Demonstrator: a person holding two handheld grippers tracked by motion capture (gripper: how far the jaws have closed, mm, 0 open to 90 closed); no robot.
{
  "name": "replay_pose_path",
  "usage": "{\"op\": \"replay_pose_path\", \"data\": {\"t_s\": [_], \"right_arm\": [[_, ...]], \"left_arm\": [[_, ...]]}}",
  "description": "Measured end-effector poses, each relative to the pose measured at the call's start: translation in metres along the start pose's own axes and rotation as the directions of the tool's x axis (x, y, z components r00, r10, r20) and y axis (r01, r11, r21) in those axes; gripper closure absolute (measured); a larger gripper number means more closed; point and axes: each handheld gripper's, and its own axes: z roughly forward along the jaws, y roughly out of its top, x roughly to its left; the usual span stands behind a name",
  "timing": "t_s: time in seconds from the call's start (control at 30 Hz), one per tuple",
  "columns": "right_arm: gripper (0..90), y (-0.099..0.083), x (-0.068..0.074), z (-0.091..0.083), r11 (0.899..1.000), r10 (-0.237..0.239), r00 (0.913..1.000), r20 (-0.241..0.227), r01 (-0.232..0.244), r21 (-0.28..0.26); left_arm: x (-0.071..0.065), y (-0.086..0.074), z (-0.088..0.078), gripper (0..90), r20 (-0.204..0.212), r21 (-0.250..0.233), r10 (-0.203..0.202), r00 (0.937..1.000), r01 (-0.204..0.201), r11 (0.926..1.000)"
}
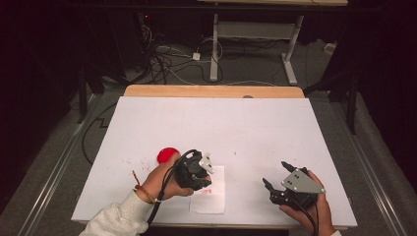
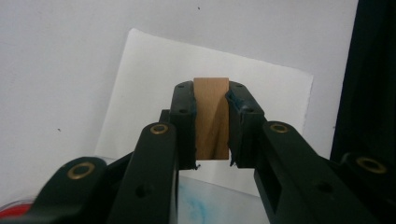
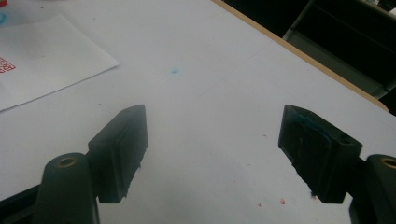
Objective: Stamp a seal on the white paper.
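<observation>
Jaws of my left gripper [image 2: 211,122] pinch a wooden block [image 2: 211,116] above the paper [image 2: 140,84]; my right gripper [image 3: 212,154], at four o'clock, stands spread, empty.

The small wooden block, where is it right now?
The small wooden block is clamped between the jaws of the left gripper, held above the white sheet of paper near the table's front edge, just right of the round red ink pad.

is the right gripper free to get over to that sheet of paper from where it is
Probably yes: the right gripper is open and holds nothing, with bare table between it and the paper. The left gripper, clamping a wooden block, hangs over the paper's far side.
</observation>
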Motion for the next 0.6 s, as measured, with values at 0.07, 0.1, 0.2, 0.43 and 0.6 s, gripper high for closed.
{"op": "replay_pose_path", "data": {"t_s": [0.07,0.1,0.2,0.43,0.6], "right_arm": [[24.4,0.000,0.000,0.000,1.000,0.004,1.0000,0.000,-0.004,0.000],[24.5,0.000,0.000,-0.001,1.000,0.002,1.0000,0.001,-0.002,0.000],[24.4,0.000,0.000,-0.001,1.000,0.005,1.0000,0.001,-0.005,-0.005],[24.4,0.001,-0.001,0.000,1.000,0.007,1.0000,0.002,-0.007,-0.005],[24.4,0.002,-0.002,0.000,1.000,0.005,1.0000,0.004,-0.005,-0.007]], "left_arm": [[0.002,-0.003,-0.005,73.4,-0.008,-0.017,-0.011,0.9999,0.011,0.9998],[0.004,-0.004,-0.008,73.5,-0.021,-0.031,-0.021,0.9996,0.021,0.9993],[0.006,-0.010,-0.015,73.4,-0.044,-0.063,-0.026,0.9987,0.023,0.9978],[0.013,-0.025,-0.028,73.4,-0.079,-0.105,-0.064,0.9949,0.055,0.9930],[0.018,-0.034,-0.033,73.4,-0.084,-0.096,-0.085,0.9929,0.076,0.9924]]}}
